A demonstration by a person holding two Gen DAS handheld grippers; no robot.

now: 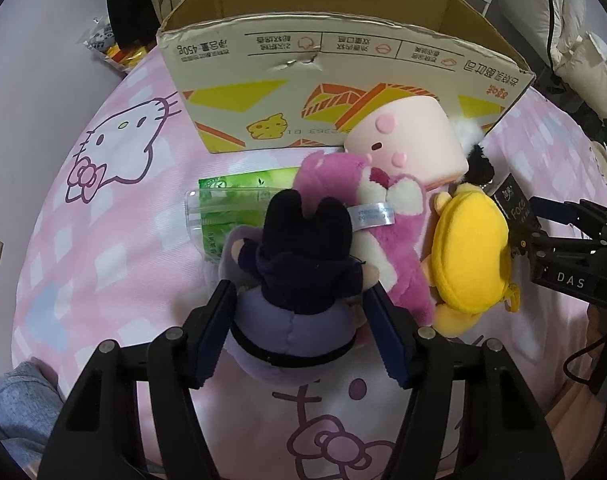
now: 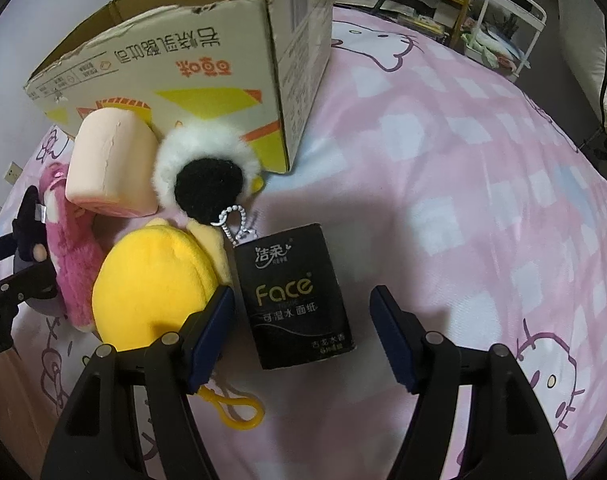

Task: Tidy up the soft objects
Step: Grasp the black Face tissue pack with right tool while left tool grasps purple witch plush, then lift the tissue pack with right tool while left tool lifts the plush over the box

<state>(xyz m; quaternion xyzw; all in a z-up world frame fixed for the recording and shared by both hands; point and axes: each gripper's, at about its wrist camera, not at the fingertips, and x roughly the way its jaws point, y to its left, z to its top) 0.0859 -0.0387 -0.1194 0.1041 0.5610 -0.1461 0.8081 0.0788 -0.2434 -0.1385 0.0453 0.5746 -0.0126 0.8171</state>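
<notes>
A purple plush toy in a dark hood (image 1: 299, 280) lies on the pink bedsheet (image 1: 115, 216), and my left gripper (image 1: 299, 292) has its pads pressed on the toy's two sides. Beside it lie a pink bear plush (image 1: 399, 248), a yellow plush (image 1: 467, 248) and a pale pink cylinder plush (image 1: 411, 136). In the right wrist view a black tissue pack (image 2: 299, 296) lies between the fingers of my right gripper (image 2: 303, 292), which is open, with a gap on the pack's right side. The yellow plush (image 2: 155, 280) touches its left finger.
An open cardboard box (image 1: 343, 60) stands just behind the pile. A green tissue pack (image 1: 239, 196) lies partly under the purple toy. A black-and-white pompom (image 2: 207, 172) sits by the box corner. A white rack (image 2: 511, 12) stands beyond the bed.
</notes>
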